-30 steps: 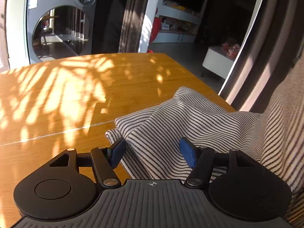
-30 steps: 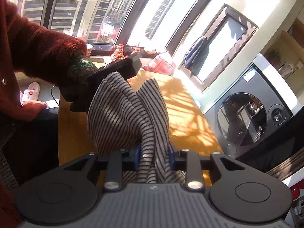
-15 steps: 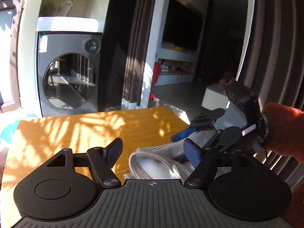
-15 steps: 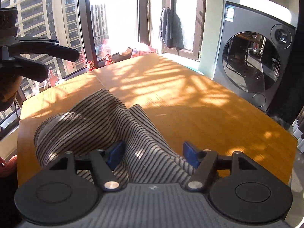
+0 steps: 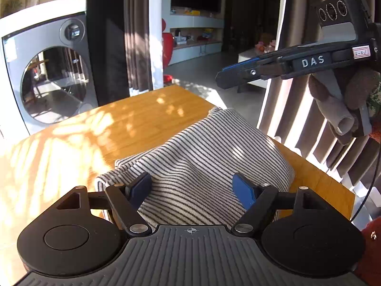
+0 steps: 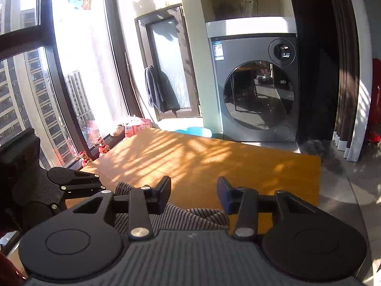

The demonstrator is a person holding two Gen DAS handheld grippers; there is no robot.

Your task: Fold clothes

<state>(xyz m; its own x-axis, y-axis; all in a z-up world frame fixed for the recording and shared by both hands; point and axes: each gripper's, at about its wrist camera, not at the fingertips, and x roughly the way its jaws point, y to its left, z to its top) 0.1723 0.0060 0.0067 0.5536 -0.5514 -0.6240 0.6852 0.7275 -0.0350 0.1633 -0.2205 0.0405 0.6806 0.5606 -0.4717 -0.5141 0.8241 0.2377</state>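
Note:
A black-and-white striped garment [image 5: 204, 157] lies folded in a soft heap on the near right part of the wooden table [image 5: 133, 124]. My left gripper [image 5: 193, 188] is open and empty, its blue pads just above the cloth's near edge. My right gripper [image 6: 193, 194] is open and empty, raised above the cloth; only a strip of the garment [image 6: 190, 217] shows below its fingers. In the left wrist view the right gripper [image 5: 238, 74] hovers high at the right, seen edge-on. The left gripper [image 6: 78, 183] shows at the left of the right wrist view.
A grey front-loading washing machine [image 6: 257, 90] stands beyond the table's far end. Windows with small figurines [image 6: 102, 145] on the sill run along one side. Brown curtains [image 5: 309, 128] hang by the table's right edge. Sunlight patches cover the tabletop.
My right gripper has let go of the striped garment, opened and lifted away. The garment has dropped into a folded heap on the table. My left gripper stays open.

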